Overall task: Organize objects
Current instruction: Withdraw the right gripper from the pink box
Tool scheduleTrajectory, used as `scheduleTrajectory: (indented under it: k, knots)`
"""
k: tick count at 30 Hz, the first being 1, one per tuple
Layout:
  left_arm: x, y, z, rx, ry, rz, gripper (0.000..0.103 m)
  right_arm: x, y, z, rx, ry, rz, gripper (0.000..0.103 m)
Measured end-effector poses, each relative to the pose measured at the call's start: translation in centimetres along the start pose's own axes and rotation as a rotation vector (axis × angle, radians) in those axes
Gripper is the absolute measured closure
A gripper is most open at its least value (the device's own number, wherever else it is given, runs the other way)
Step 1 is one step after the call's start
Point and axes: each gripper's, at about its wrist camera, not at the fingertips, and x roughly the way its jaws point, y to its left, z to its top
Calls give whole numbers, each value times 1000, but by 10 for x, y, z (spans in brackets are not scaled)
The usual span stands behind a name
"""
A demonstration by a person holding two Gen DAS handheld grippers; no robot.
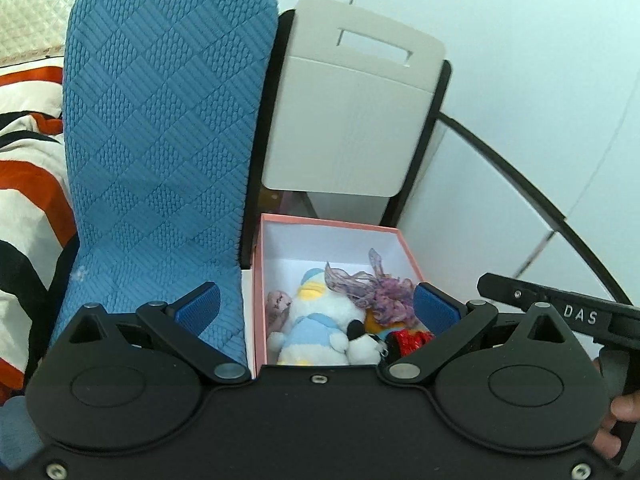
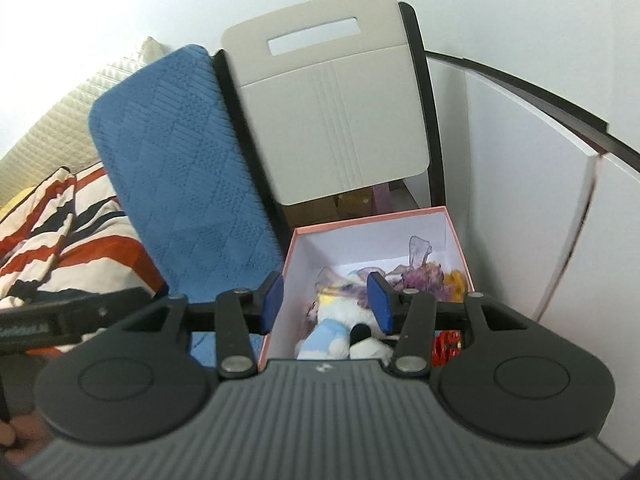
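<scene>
Presently, largest to smallest:

- Blue cushion (image 1: 160, 140): upright beside the box, not involved.
- Pink box (image 1: 260, 280): open-topped, white inside, on a seat in front of the pale chair back (image 1: 352, 120); it holds the sorted toys.
- Duck plush (image 1: 316, 320): lies in the box, long axis running from the near wall toward the far one, head and beak pointing away from the cameras; a purple ribbon tangle (image 1: 380, 292) and a red item (image 1: 408, 340) touch its right side.
- Left gripper (image 1: 316, 304): jaws wide apart, empty.
- Right gripper (image 2: 326, 300): jaws parted, nothing between them.
- Step in hand, as judged: withdrawing after a drop; lift both grippers straight clear of the rim without snagging ribbon.
</scene>
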Motion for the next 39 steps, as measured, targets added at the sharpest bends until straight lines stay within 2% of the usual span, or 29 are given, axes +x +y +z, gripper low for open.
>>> scheduleTrajectory:
  k: [3, 10, 13, 14, 16, 22, 28, 34, 39]
  knots:
    - [-15, 2, -6, 0, -11, -22, 0, -17, 9, -11, -4, -13, -18, 53]
    - [-36, 7, -20, 15, -30, -35, 0, -45, 29, -42, -17, -36, -42, 35]
    - [-41, 10, -25, 20, -41, -32, 0, -49, 32, -52, -12, -33, -49, 33]
    - [-42, 10, -27, 21, -42, -30, 0, -50, 33, -55, -9, -34, -49, 22]
    - [-41, 11, -31, 24, -37, -31, 0, -49, 32, -61, 2, -41, -53, 11]
    - [-35, 15, -37, 6, -44, -25, 0, -33, 32, -69, -6, 15, -45, 12]
    - [-34, 17, -38, 2, -64, -24, 0, -24, 33, -74, -7, 33, -45, 12]
    - [-28, 26, -49, -13, -25, -19, 0, -21, 36, -78, -8, 39, -43, 12]
    - [-34, 27, -52, -3, -38, -14, 0, -21, 38, -83, 0, 49, -41, 12]
